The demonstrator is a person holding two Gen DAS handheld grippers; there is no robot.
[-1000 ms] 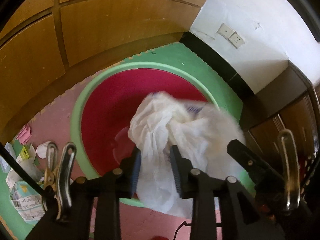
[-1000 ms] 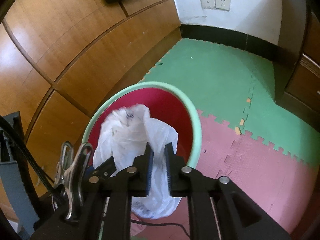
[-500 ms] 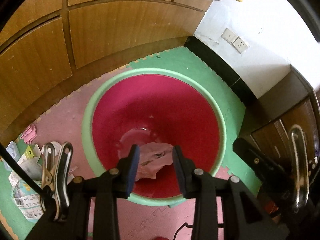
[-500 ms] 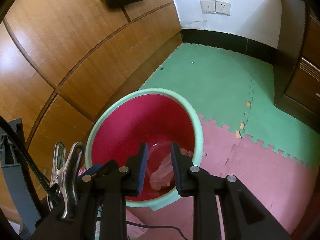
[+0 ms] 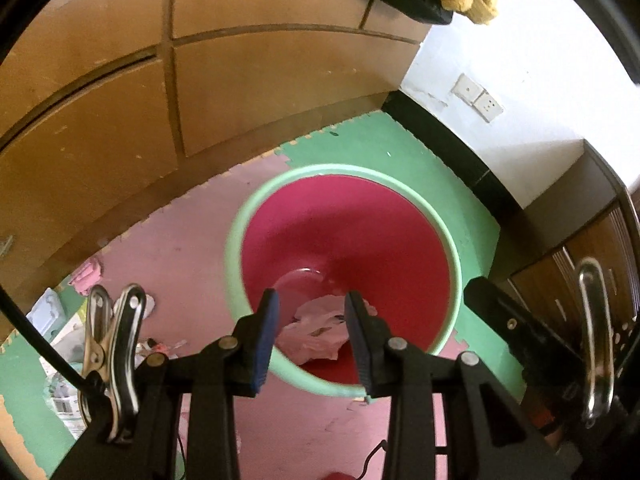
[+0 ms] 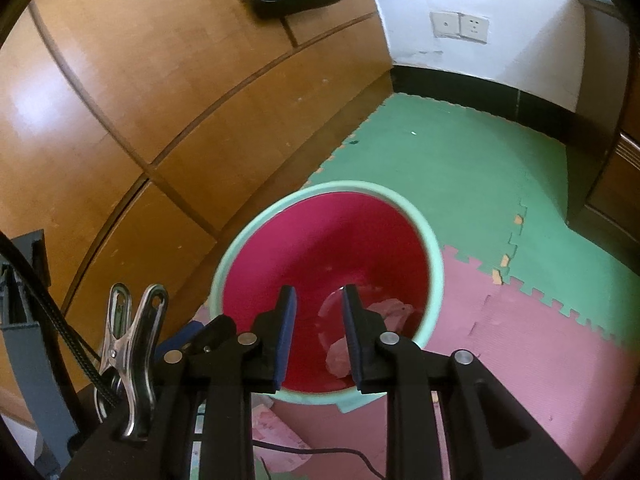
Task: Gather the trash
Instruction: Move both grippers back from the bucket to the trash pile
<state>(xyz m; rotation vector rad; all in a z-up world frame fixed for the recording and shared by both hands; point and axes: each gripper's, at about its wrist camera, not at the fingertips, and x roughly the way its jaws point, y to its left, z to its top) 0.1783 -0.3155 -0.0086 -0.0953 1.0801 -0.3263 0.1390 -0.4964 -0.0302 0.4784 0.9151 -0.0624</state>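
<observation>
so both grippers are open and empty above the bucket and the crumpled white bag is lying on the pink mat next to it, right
Not quite: the crumpled white bag lies inside the bucket, at its bottom, as the left wrist view shows. The rest holds: the left gripper and right gripper are open and empty above it.

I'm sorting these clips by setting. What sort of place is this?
Probably a room in a home, maybe a bedroom or playroom: interlocking foam floor mats, wooden wardrobe-like panels, wall sockets, and a red bucket used as a bin.
</observation>
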